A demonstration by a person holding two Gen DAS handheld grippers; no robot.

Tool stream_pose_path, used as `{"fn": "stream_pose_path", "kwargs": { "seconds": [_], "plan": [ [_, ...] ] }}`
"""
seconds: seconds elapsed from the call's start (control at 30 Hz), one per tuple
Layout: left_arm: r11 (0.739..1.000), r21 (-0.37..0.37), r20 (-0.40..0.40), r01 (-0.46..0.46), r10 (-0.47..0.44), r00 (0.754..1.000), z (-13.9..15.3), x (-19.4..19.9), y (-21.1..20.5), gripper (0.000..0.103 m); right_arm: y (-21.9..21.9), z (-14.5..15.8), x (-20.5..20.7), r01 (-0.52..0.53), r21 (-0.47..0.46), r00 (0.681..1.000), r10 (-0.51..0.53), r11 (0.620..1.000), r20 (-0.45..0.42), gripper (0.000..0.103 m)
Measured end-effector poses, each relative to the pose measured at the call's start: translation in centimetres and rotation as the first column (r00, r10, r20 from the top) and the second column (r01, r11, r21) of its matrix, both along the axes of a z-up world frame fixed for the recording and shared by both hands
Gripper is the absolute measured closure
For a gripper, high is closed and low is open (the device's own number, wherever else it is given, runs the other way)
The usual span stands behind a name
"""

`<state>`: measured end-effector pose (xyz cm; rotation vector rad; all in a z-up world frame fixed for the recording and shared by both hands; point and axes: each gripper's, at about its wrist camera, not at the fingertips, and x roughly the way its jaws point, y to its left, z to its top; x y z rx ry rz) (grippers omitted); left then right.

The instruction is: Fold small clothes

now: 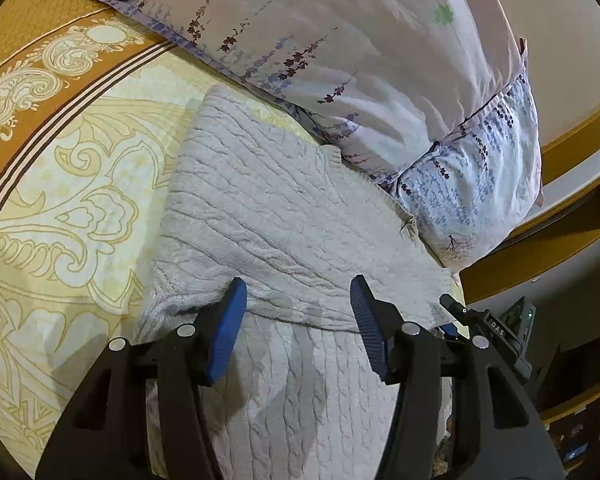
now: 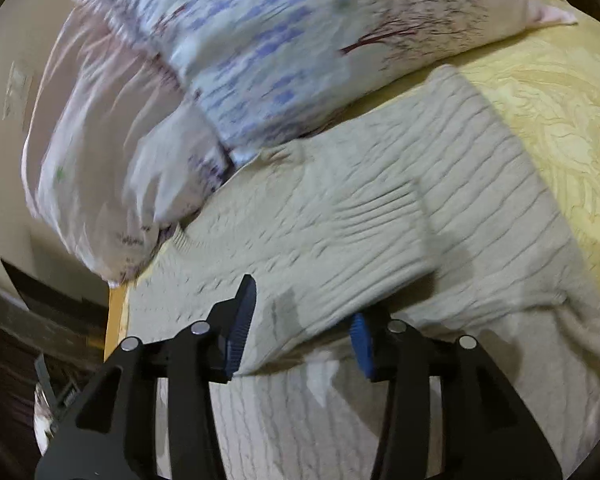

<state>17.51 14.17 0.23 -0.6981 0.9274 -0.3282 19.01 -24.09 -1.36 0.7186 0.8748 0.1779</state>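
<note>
The cream knitted sweater (image 1: 284, 216) lies folded over on the bed (image 1: 80, 184), touching the flowered pillow (image 1: 340, 60). The left tool (image 1: 298, 320) hovers above its fold, wide open and empty. The right tool (image 2: 302, 320) is wide open too, its fingers astride a folded edge.

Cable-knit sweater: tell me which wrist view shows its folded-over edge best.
The left wrist view. There the cream cable-knit sweater is sharp, and its folded layer's edge runs clearly between the open left hand-held gripper fingers. The right wrist view shows the same sweater, but motion-blurred, with the fold edge partly behind the right hand-held gripper.
</note>
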Motion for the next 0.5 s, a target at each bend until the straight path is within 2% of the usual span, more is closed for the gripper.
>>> {"fn": "stream_pose_path", "kwargs": {
  "seconds": [0.17, 0.23, 0.3, 0.37, 0.43, 0.5],
  "plan": [
    [1.000, 0.002, -0.002, 0.003, -0.003, 1.000, 0.0, 0.0, 0.0, 0.047, -2.6, -0.7, 0.4, 0.078, 0.031, 0.997, -0.078, 0.996, -0.010, 0.062],
    [1.000, 0.000, -0.003, 0.003, -0.003, 1.000, -0.1, 0.1, 0.1, 0.047, -3.4, -0.8, 0.6, 0.101, 0.035, 0.995, -0.101, 0.994, -0.015, 0.069],
    [1.000, 0.001, -0.004, 0.004, -0.004, 1.000, -0.1, 0.1, 0.1, 0.047, -3.5, -0.9, 1.1, 0.085, -0.005, 0.996, -0.085, 0.996, -0.025, 0.096],
    [1.000, 0.004, -0.004, 0.007, -0.007, 1.000, -0.1, 0.2, 0.0, 0.045, -3.4, 0.0, 1.0, 0.068, -0.030, 0.997, -0.068, 0.997, 0.020, 0.097],
    [1.000, 0.007, 0.006, 0.018, -0.018, 1.000, 0.1, 0.1, -0.2, 0.043, -3.4, 1.8, 0.4, 0.078, -0.066, 0.992, -0.071, 0.995, 0.104, 0.097],
    [0.999, 0.012, 0.018, 0.029, -0.030, 0.999, 0.4, 0.0, -0.4, 0.042, -3.6, 2.7, 0.2, 0.105, -0.111, 0.987, -0.090, 0.988, 0.136, 0.097]
  ]
}}
